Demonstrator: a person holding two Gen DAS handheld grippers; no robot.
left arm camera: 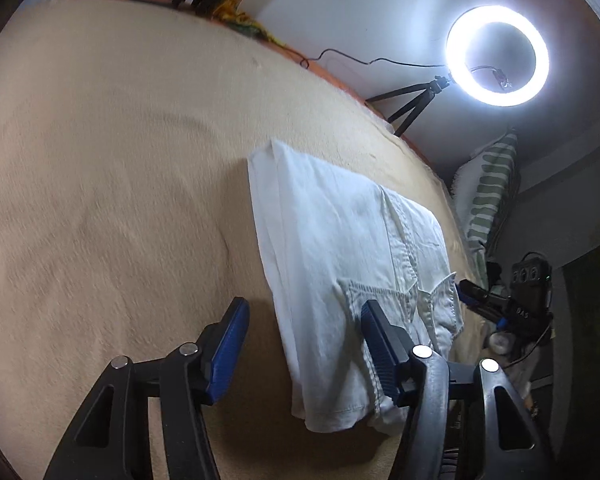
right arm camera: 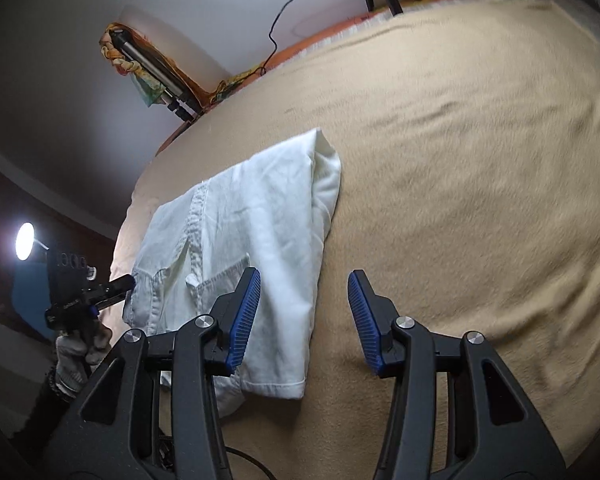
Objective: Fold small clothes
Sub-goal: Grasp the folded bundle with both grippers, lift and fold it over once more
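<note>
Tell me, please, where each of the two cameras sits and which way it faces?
Left wrist: on the left gripper, looking down along its open jaws over the tan blanket; the folded white shirt lies right of centre, the right gripper beyond it.
Right wrist: on the right gripper, jaws open, facing the blanket; the shirt lies left, with the left gripper and a gloved hand.
Shared: shirt, blanket, tripod, each other's gripper.

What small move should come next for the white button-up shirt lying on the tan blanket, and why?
Probably lift both grippers clear: the white button-up shirt already lies folded into a narrow strip on the tan blanket, and the left gripper and right gripper both stand open, pinching no cloth.
</note>
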